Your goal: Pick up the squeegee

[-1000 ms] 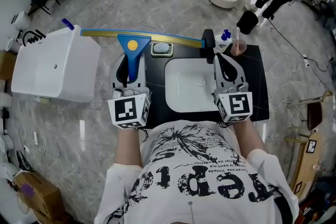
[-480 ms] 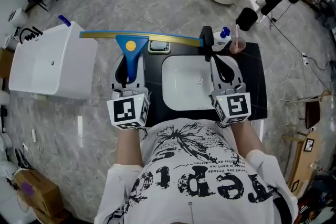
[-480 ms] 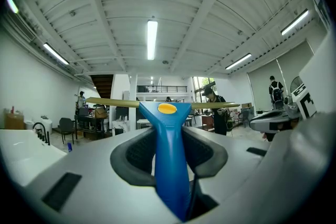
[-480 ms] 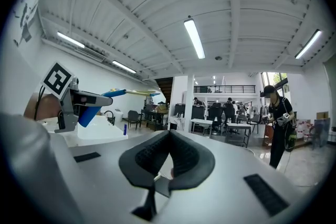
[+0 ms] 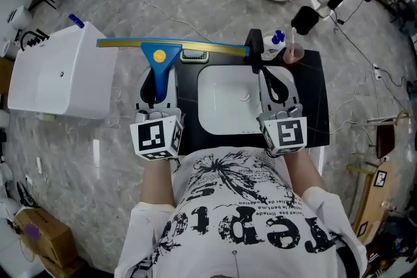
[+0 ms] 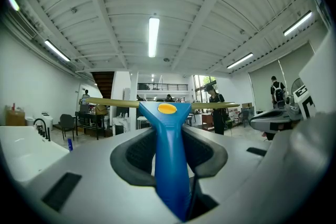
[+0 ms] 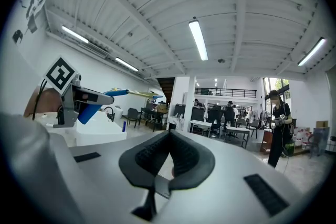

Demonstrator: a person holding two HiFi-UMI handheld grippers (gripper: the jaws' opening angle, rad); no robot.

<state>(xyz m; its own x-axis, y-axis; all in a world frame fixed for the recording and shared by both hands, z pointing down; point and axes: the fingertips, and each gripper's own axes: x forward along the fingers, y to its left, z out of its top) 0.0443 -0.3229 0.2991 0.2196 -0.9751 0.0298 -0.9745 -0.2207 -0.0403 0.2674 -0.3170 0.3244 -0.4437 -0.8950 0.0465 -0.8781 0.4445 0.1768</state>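
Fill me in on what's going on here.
A person stands at a black counter with a white sink and holds a gripper in each hand. The left gripper has its jaws closed on the blue handle of the squeegee, whose long yellow blade lies crosswise in front of it. The right gripper is over the sink's right edge, with its jaws together and nothing between them.

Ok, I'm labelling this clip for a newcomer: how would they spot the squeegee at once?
Find the black counter with the white sink. At its left edge the left hand-held gripper clamps the squeegee. Nothing else has its blue handle, yellow dot and long yellowish blade.
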